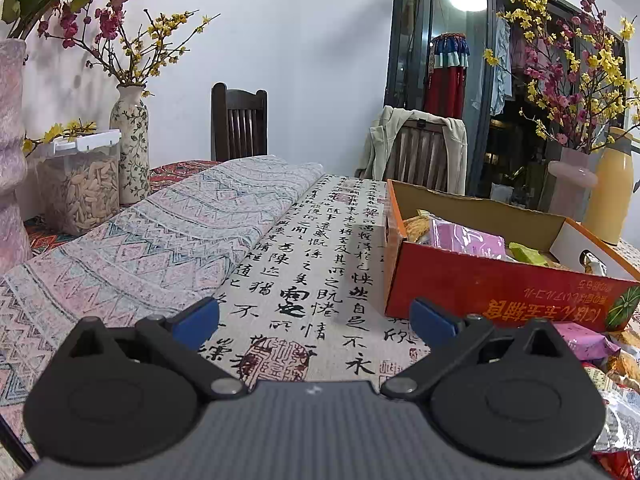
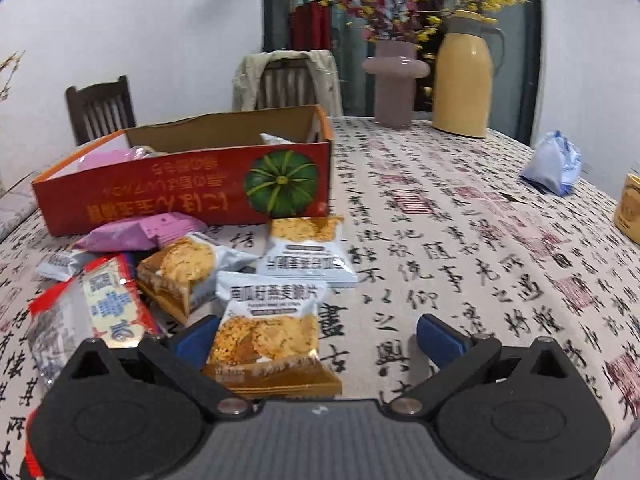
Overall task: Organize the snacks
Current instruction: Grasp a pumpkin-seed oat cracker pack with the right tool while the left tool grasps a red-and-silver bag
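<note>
Several glossy plastic snack packets lie heaped just in front of the red cardboard box (image 2: 188,184), a shallow open carton with raw brown inner walls and a green pumpkin printed on its front. Nearest that box sits a soft pink packet (image 2: 132,232); beside it is a white-and-gold cracker packet (image 2: 306,250) lying flat. Further from the box, another cracker packet (image 2: 188,272) leans on its neighbours, and a red-edged clear packet (image 2: 96,312) lies at the pile's outer edge. One more cracker packet (image 2: 270,332), crinkled and shiny with round oat crisps pictured on it, is farthest from the box and lies right at the right gripper (image 2: 316,340).

That gripper's blue-padded fingers (image 2: 438,340) are spread wide; the packet sits close against the other pad, though whether it touches is hard to tell from this blurred view. Nothing is clamped.

Inside the box, the left wrist view shows a pink wrapper (image 1: 468,240) and a yellow-green one (image 1: 528,254) piled loosely. The left gripper (image 1: 316,320) hangs beside the box's near corner, its fingers wide apart and empty, over a woven tablecloth (image 1: 304,248) printed with black calligraphy.

Beyond the box, away from the packets, a matte pink vase (image 2: 394,80) and a smooth yellow jug (image 2: 464,76) stand side by side. A folded patterned cloth (image 1: 152,232) lies on the side of the box opposite them.
</note>
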Tool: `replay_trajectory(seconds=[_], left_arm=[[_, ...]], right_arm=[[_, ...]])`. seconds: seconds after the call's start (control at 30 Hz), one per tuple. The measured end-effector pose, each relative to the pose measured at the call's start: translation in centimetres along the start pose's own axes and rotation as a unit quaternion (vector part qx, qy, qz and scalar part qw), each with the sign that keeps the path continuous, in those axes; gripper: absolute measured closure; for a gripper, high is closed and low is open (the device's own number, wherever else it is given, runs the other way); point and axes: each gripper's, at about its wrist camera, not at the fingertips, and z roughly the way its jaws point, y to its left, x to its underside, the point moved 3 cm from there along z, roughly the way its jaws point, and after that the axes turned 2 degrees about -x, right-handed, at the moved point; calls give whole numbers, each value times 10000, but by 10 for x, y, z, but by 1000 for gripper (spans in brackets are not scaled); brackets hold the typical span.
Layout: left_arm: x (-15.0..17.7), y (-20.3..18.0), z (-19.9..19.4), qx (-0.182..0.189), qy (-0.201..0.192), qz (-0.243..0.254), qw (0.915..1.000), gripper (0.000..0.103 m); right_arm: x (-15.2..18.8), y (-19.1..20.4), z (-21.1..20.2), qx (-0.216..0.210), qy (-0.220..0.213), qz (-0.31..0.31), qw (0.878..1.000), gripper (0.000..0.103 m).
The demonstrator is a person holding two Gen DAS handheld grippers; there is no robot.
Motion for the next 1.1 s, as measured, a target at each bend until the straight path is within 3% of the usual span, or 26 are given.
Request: replay_trajectory(seconds=[0.2,0.23,0.3,0.33,0.37,0.67,0.77,0.97,1.1], left_arm=[[0,0,0,-3,9,8,10000,0],[0,0,0,-3,13,11,10000,0],[1,0,0,-7,26,20,10000,0],[1,0,0,-10,34,23,10000,0],[1,-1,1,-20,45,28,10000,0],[0,-1,-1,-218,453,-36,9987,0],[0,-9,-12,50,730,-205,9971,0],[-1,-52,-39,464,907,8,9948,0],[4,-86,-47,634,1366,76,9886,0]], right_arm=[[1,-5,-3,-105,-45,-33,9999,1],[1,-5,-5,-153,-67,-61,9998,7],[1,-3,-8,-321,-169,-153,9992,31],[2,-2,-12,-399,-215,-183,9988,53],[2,-2,-13,-451,-246,-190,9985,57],[0,-9,-33,-465,-857,-121,9952,59],[1,-14,-35,-505,-903,-25,9946,59],[4,-28,-35,-595,-956,136,9935,59],[8,-36,-34,-632,-979,262,9928,59]])
